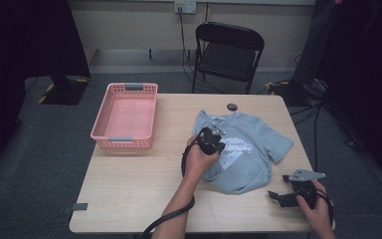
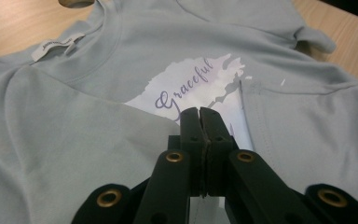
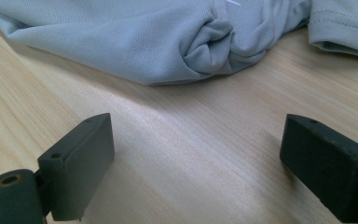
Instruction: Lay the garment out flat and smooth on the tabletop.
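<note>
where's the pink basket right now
In the high view, the pink basket sits at the table's far left corner, left of the grey T-shirt and apart from it.

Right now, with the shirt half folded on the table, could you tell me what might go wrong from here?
1. The left tool is shut over the folded flap of the shirt; whether it holds cloth is unclear, so the fold could fall open if it lifts.
2. The right tool is open on bare table, apart from the bunched hem; pulling with one tool alone may drag the shirt askew.
3. The hem is rumpled, so the next fold may trap wrinkles.
</note>
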